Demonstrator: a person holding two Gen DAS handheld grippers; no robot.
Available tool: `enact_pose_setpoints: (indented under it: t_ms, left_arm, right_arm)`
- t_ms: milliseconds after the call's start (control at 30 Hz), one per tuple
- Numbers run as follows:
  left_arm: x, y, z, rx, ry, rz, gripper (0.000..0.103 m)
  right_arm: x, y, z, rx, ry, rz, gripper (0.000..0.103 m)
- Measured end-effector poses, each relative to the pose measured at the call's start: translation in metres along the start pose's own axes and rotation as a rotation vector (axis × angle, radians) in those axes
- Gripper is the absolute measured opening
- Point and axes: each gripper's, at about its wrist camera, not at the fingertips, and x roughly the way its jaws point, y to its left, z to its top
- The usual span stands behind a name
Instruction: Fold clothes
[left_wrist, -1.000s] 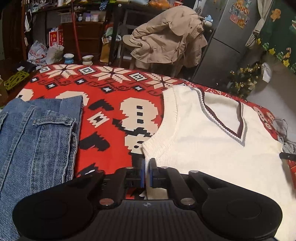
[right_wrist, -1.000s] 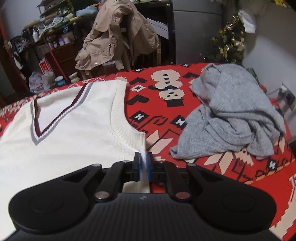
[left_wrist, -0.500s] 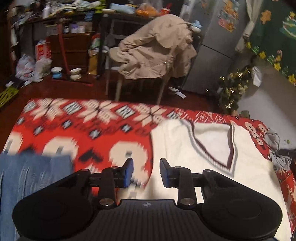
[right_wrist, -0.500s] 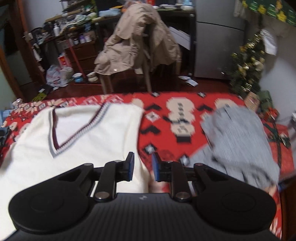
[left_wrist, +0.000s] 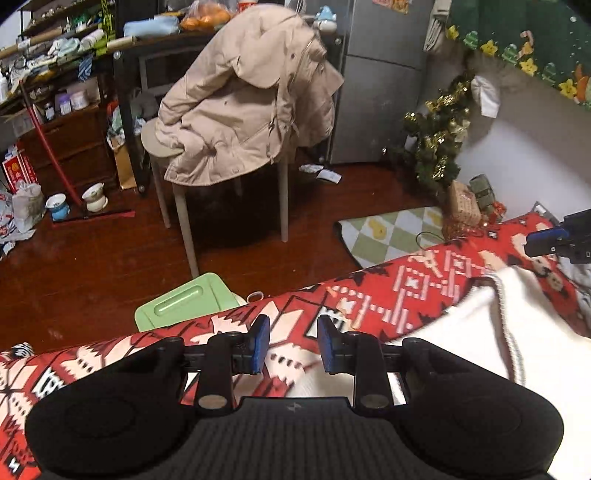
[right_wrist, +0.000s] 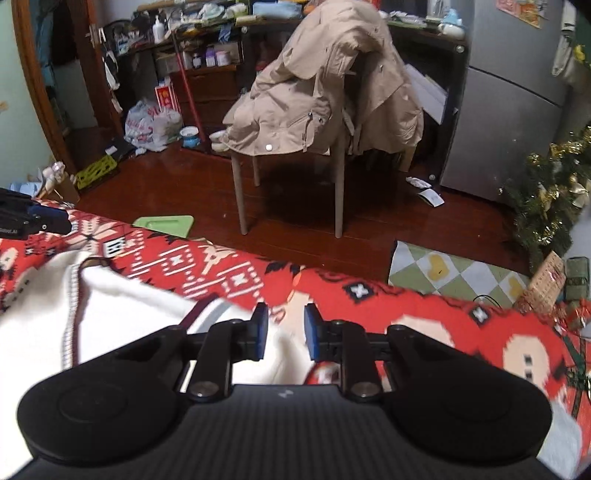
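Note:
A cream knitted vest with a striped V-neck lies flat on the red patterned blanket. My left gripper hovers open over the blanket's far edge, just left of the vest's shoulder, with nothing between its blue pads. In the right wrist view the vest fills the lower left. My right gripper stands open above the vest's right shoulder and the blanket. Each gripper shows at the edge of the other's view: the right gripper and the left gripper.
Beyond the blanket's far edge is dark wooden floor with a chair draped in a beige jacket, a green lid, a chequered mat, a small Christmas tree and a grey fridge. Cluttered shelves stand at the back left.
Both grippers let go of the vest's lower corners, opened, and moved forward to the vest's shoulders near the blanket's far edge. The jeans and grey sweater have left view.

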Motion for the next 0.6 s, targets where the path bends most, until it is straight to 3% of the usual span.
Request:
enact_pose_setpoints:
  t_ms: [100,300,600]
  left_arm:
    - [0.014,0.000,-0.002,-0.005,0.028,-0.007,0.016]
    - [0.023,-0.007,-0.018,0.026,0.047,-0.050,0.016]
    - [0.009,-0.019,-0.032,0.089,0.047,-0.072,0.012]
  right_arm:
    - [0.027,0.004,0.008,-0.044,0.019,0.001,0.023]
    - [0.064,0.022,0.005,-0.114,0.051,0.007,0.023]
    - [0.058,0.049,-0.013,-0.201,0.035,0.025,0.023]
